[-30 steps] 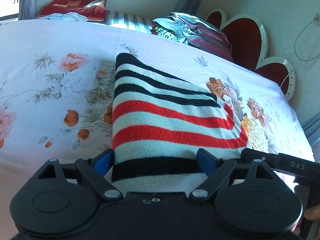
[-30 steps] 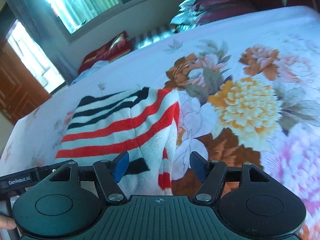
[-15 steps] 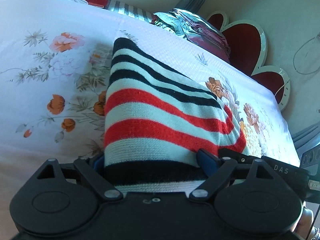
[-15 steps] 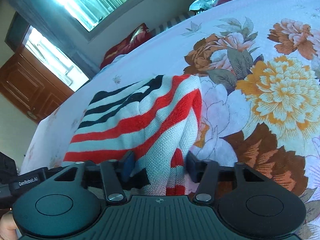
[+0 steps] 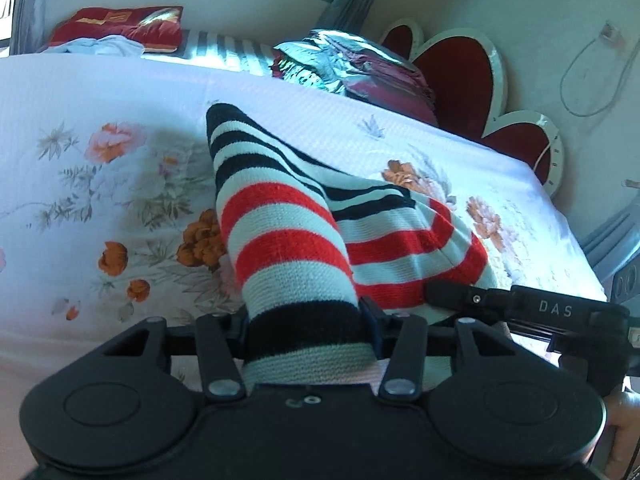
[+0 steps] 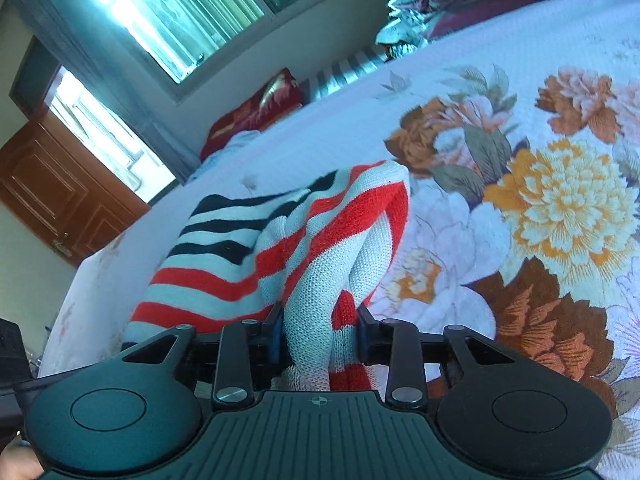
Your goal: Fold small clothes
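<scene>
Both tongs grip the near hem of the striped knit garment (image 5: 288, 248): the left tongs (image 5: 306, 332) have just been closing and now pinch a gathered bunch at its black band, and the right tongs (image 6: 320, 336) have likewise just been closing and now clamp a bunched white-and-red fold (image 6: 320, 304) at the other near corner. In the left view the right tongs' arm sits just beside, to the right, so the two holds are close together along one edge. From that edge the garment runs straight away from both tongs, its long axis pointing up the bed (image 5: 100, 100), red stripes nearest, black stripes beyond, the far end lying on the flowered sheet. I judge the coming move to be a carry of the held edge forward over the resting far end. Neither hand is clearly nearer.
</scene>
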A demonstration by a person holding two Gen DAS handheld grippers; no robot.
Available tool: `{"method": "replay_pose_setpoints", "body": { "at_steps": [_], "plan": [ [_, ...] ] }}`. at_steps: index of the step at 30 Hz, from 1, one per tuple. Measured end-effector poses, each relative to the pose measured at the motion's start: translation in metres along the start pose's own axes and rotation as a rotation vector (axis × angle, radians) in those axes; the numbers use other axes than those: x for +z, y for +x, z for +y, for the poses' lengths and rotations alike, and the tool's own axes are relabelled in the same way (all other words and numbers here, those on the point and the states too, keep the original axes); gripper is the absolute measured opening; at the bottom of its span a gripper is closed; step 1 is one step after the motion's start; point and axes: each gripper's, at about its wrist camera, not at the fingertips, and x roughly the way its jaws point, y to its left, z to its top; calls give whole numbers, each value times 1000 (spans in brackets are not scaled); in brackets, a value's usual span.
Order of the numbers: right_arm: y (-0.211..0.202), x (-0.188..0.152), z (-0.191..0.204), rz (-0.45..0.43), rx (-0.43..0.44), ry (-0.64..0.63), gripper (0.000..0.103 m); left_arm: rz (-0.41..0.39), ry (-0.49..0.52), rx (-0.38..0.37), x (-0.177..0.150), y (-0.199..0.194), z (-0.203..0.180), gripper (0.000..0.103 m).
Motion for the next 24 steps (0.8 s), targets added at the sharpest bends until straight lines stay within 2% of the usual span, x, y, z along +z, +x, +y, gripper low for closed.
{"method": "replay_pose_setpoints", "body": {
  "at_steps": [8, 13, 18, 24],
  "plan": [
    [-17, -1, 24, -27, 43, 22, 33, -26, 12, -48, 3, -25, 1, 47],
    [-21, -2, 59, -49, 77, -8, 33, -60, 6, -46, 9, -55, 15, 47],
    [-6, -9, 113, -47, 126, -38, 33, -105, -8, -18, 14, -95, 54, 47],
    [40, -35, 202, -49, 165, -69, 33, -164, -42, 9, 18, -147, 136, 47]
  ]
}}
